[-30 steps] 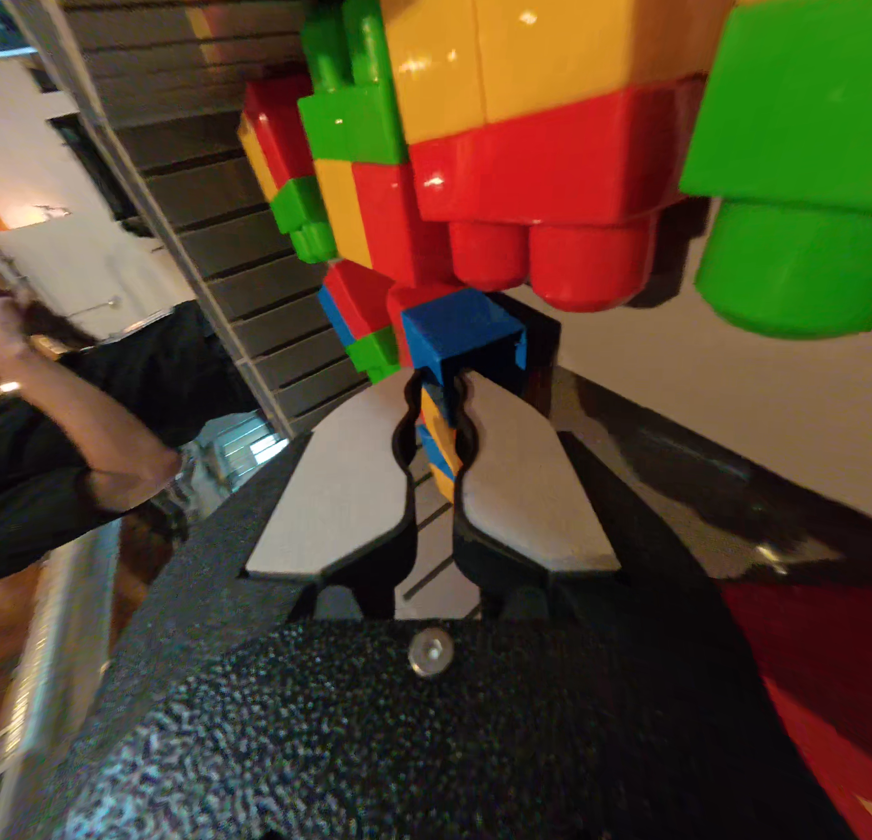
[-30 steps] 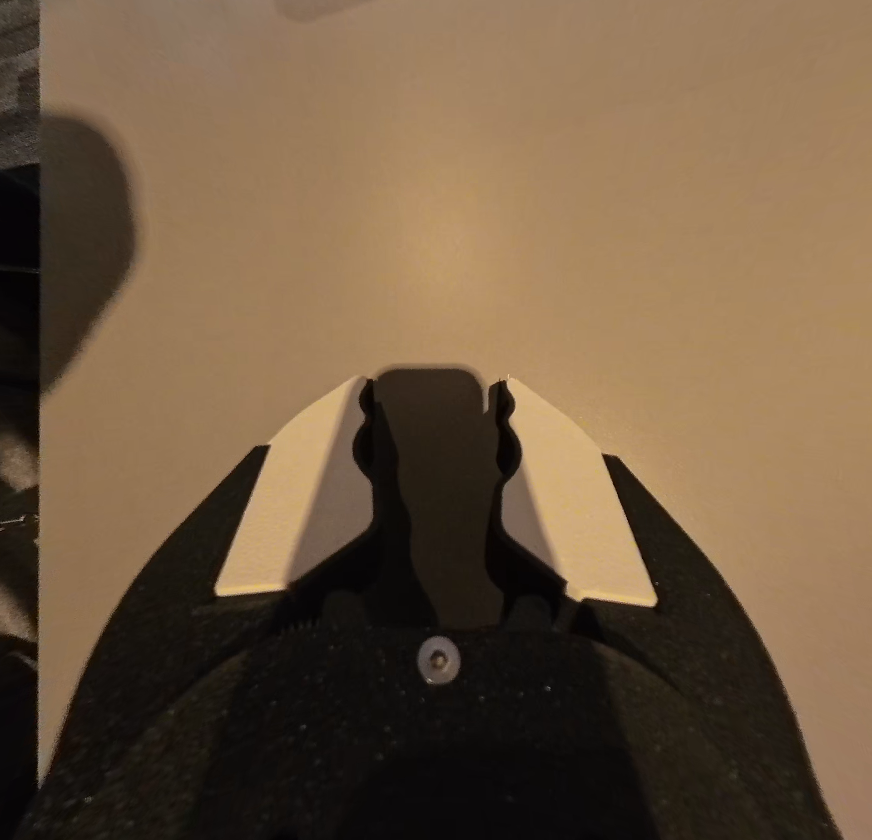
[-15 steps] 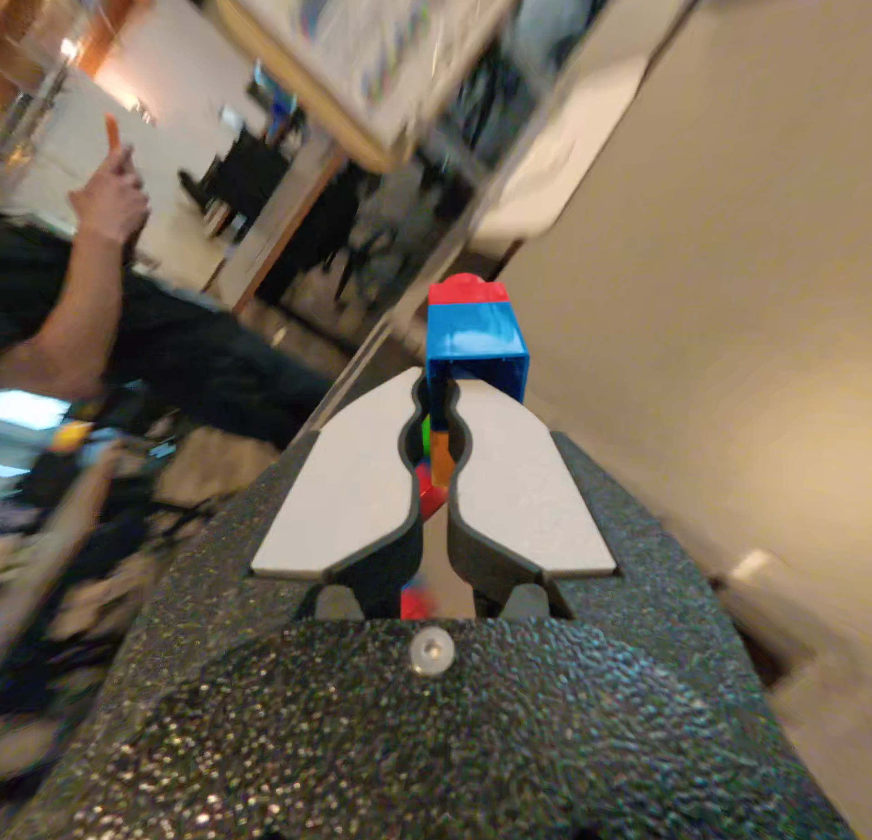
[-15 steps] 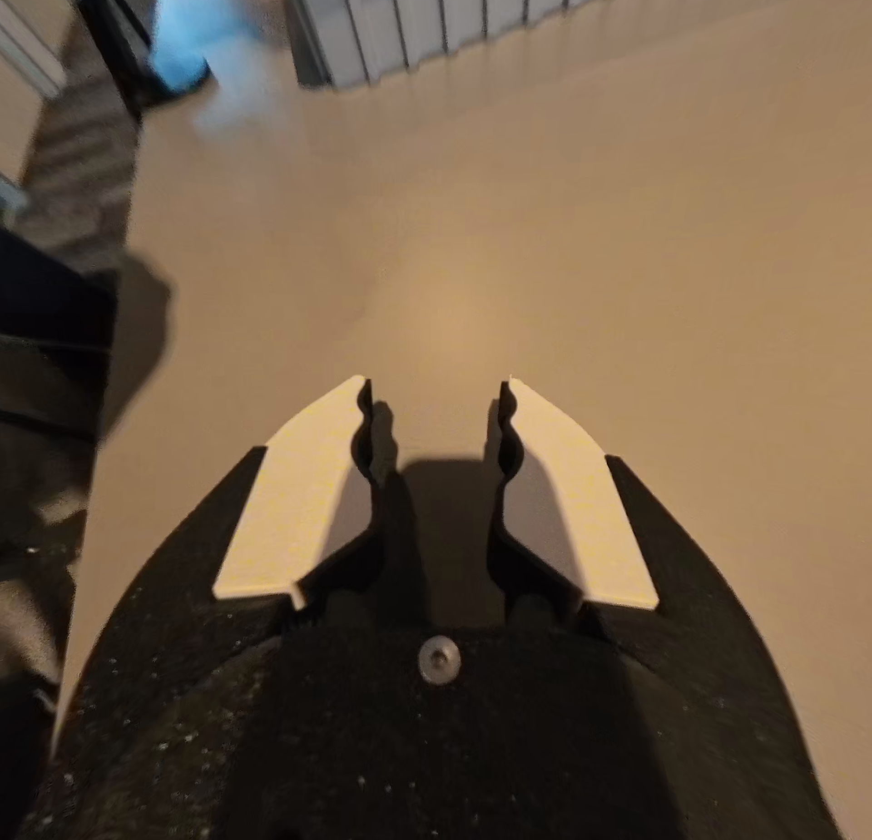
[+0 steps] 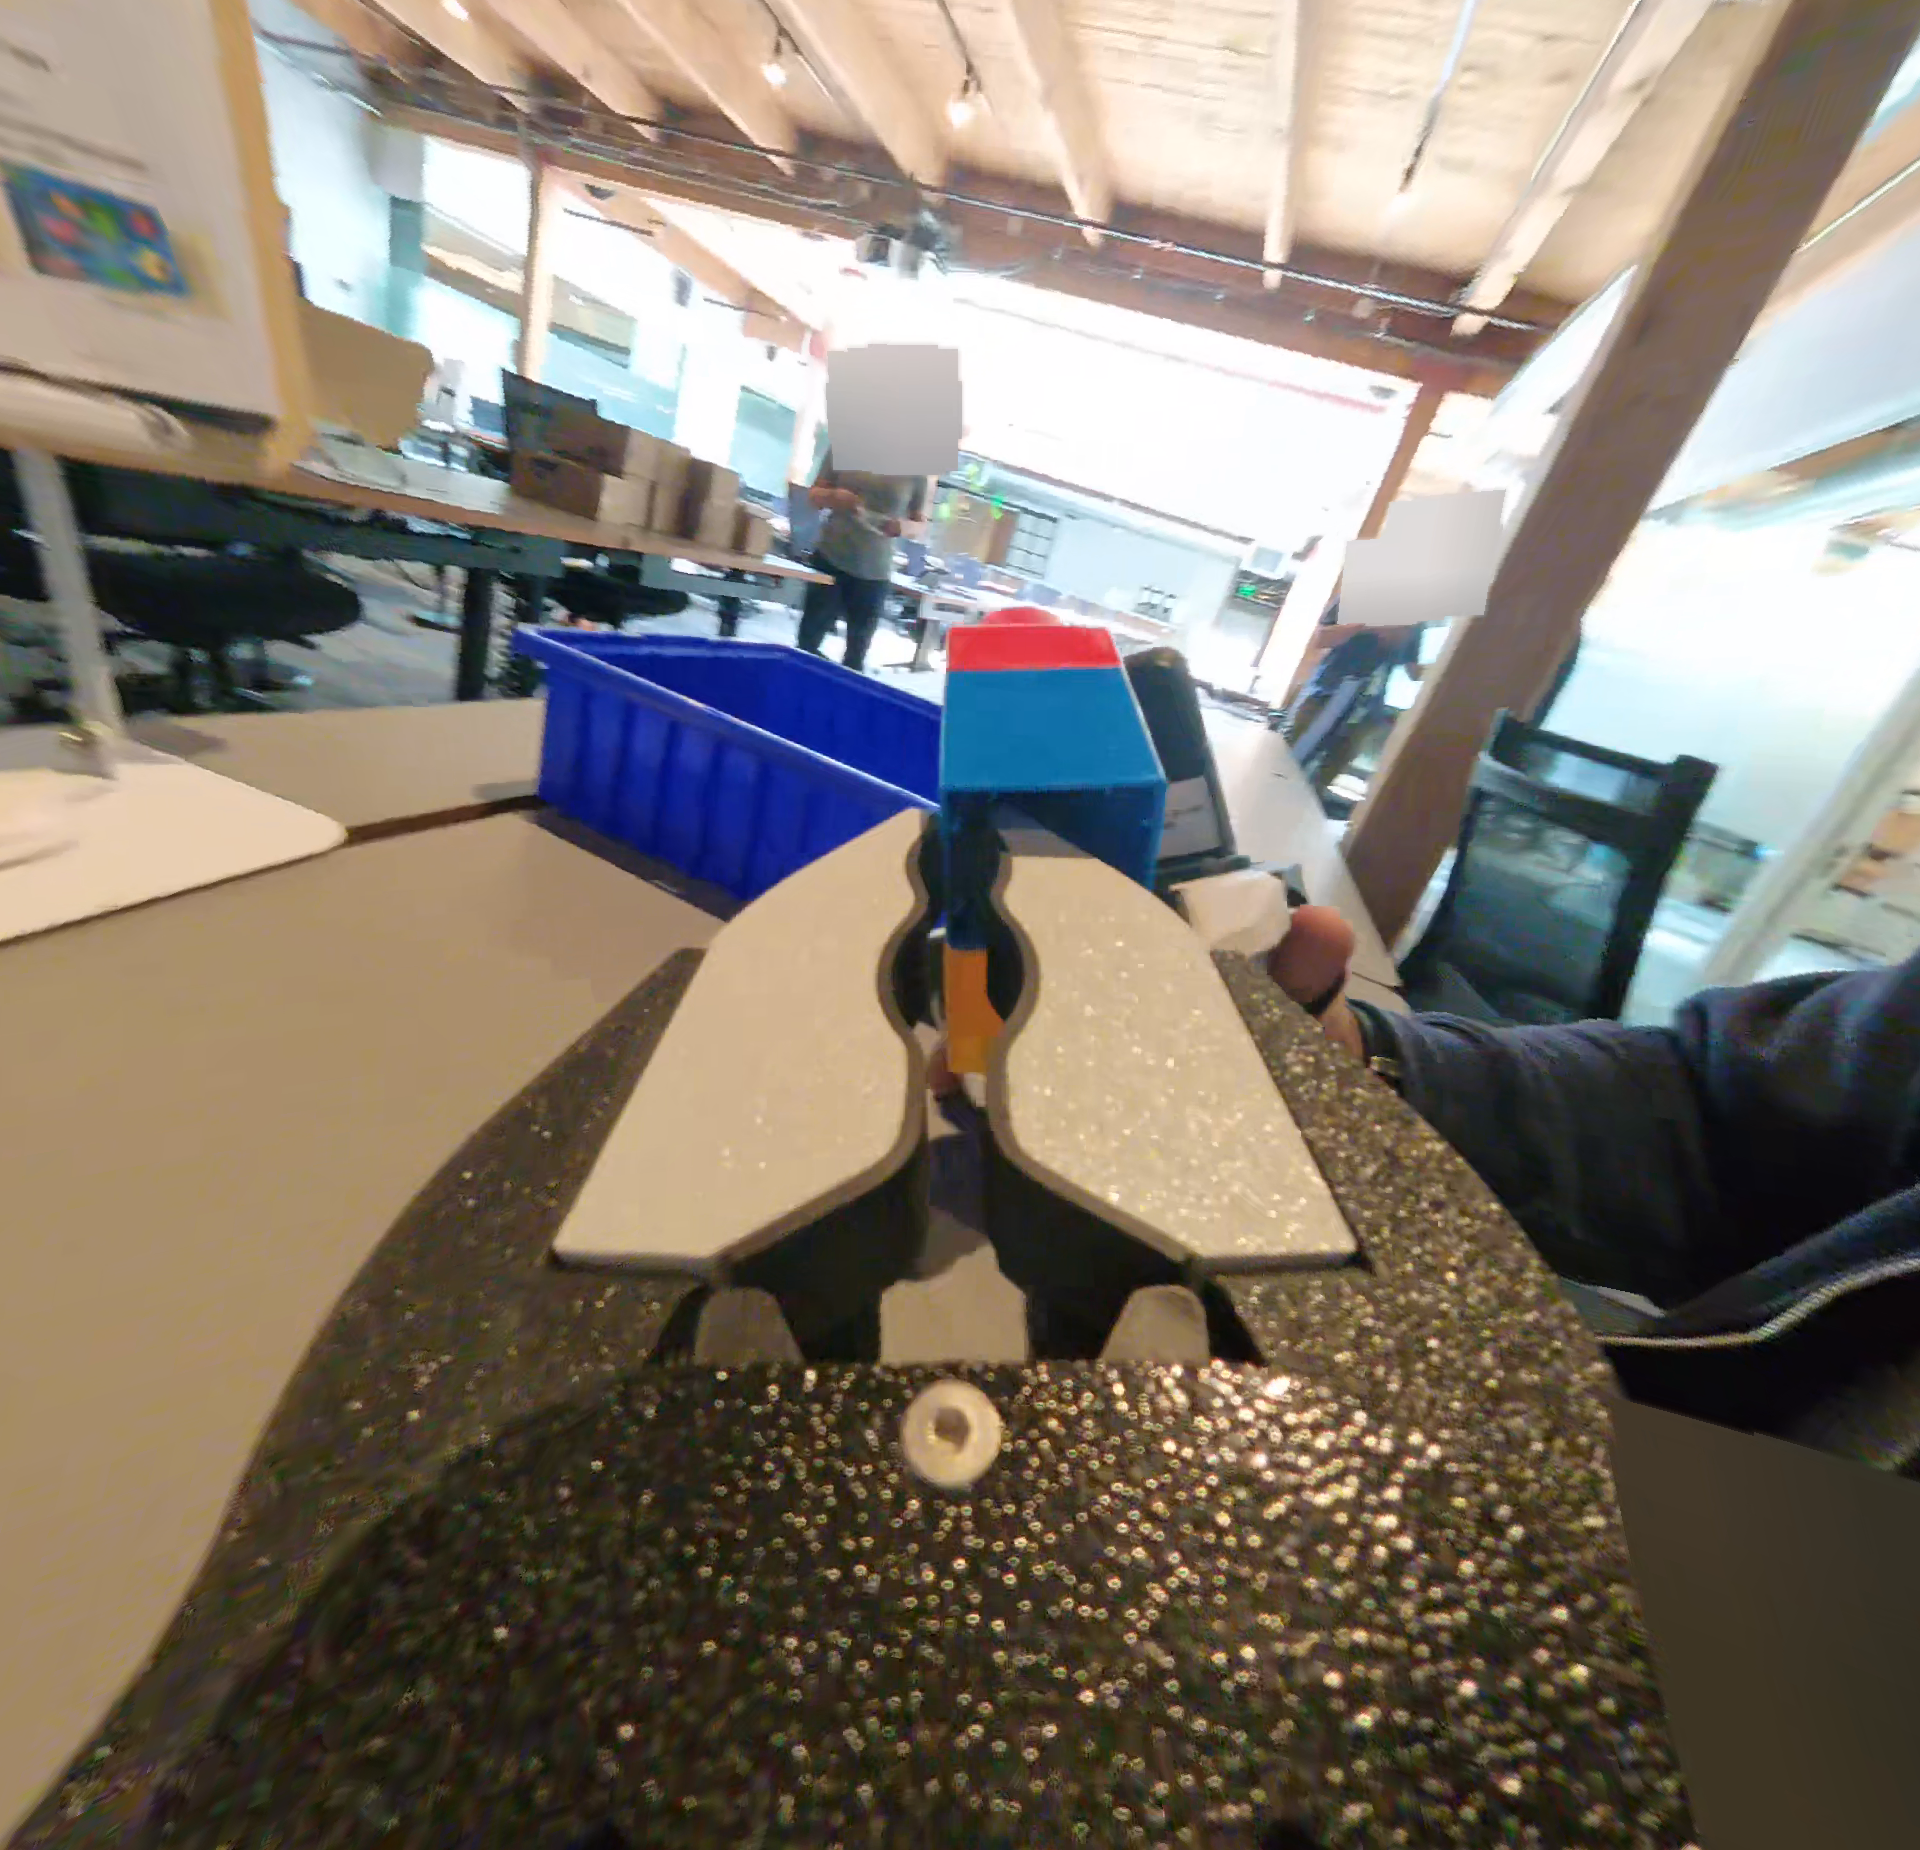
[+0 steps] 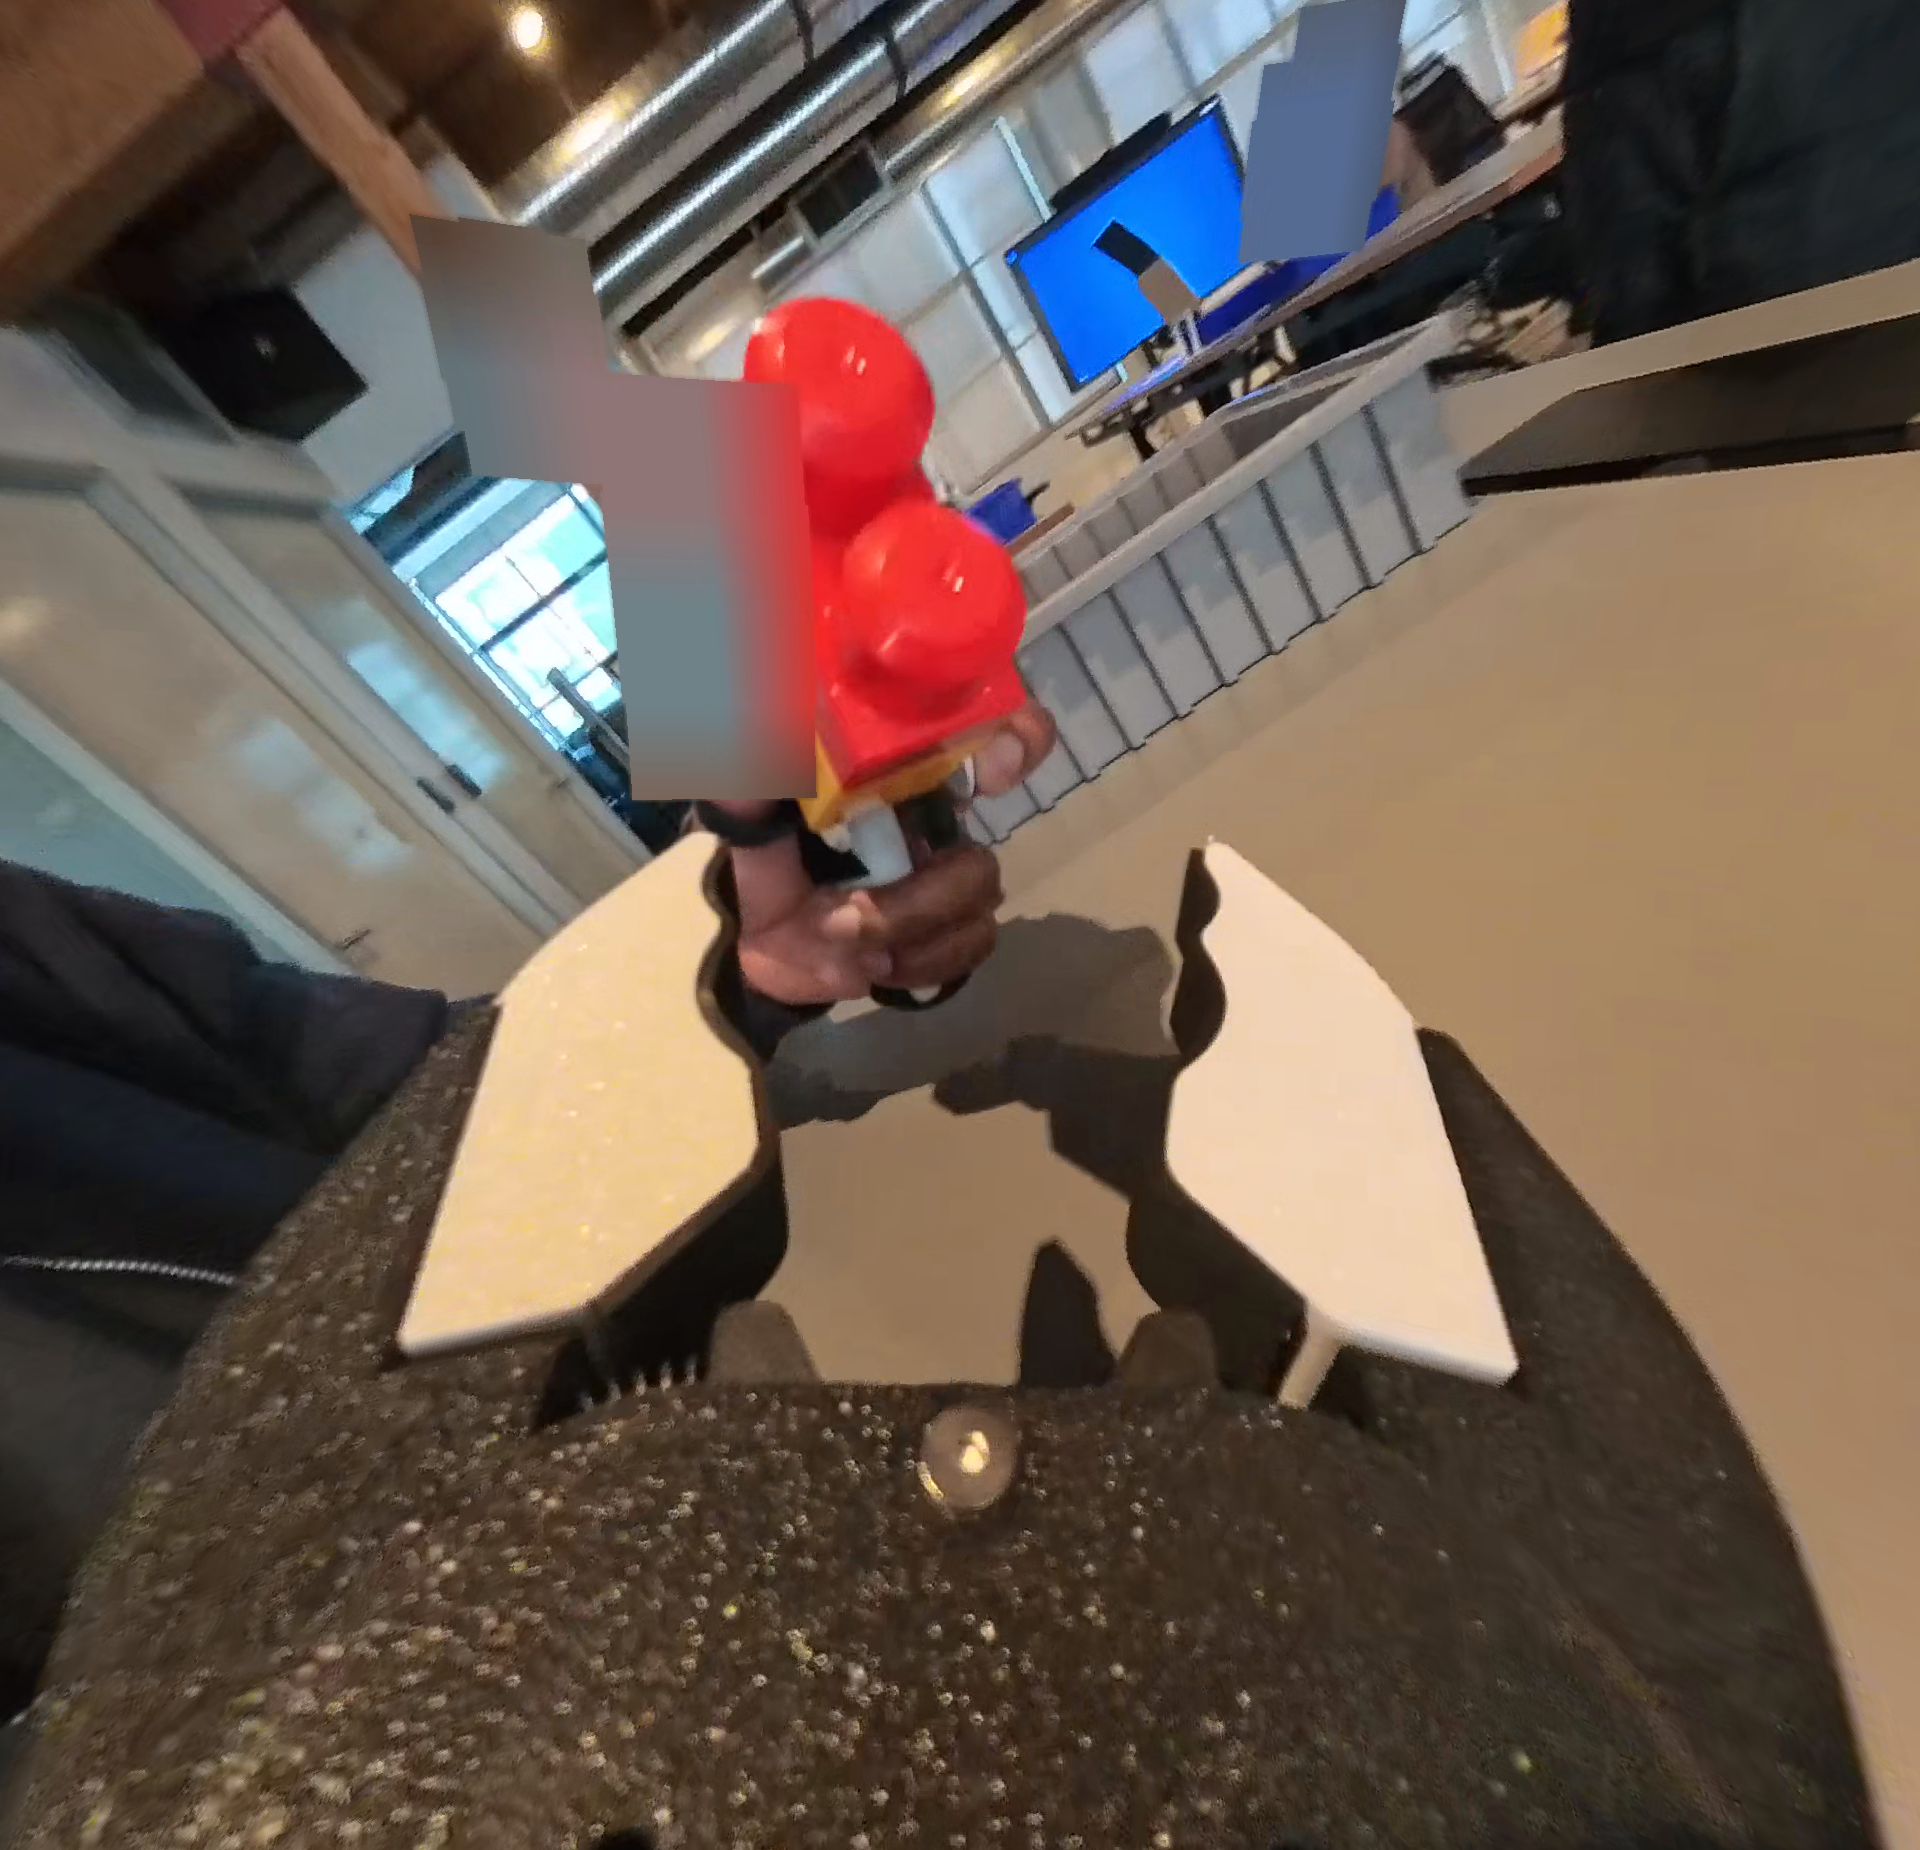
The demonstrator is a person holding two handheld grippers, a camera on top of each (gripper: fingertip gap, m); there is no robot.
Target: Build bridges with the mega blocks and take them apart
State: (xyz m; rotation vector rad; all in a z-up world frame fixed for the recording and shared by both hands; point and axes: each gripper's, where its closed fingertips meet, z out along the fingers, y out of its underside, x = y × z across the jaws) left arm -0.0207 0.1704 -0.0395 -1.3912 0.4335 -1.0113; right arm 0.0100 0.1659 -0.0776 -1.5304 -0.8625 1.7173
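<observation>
Daylight from windows blows out the centre and right of the left wrist view. Wide-angle bending curves beams at the edges. The right wrist view is blurred in its upper left, with dark shadows on the table (image 6: 1558, 761) at centre.

Blue bin (image 5: 717, 751) blocks path ahead-left – table (image 5: 208, 1052) left side free.

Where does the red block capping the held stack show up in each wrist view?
Left wrist view: the red block sits just above centre, on the blue block pinched by the left gripper.
Right wrist view: the red block is upper centre, studs toward the camera, partly behind a blur patch.
Shared landmark: the beige table.
</observation>
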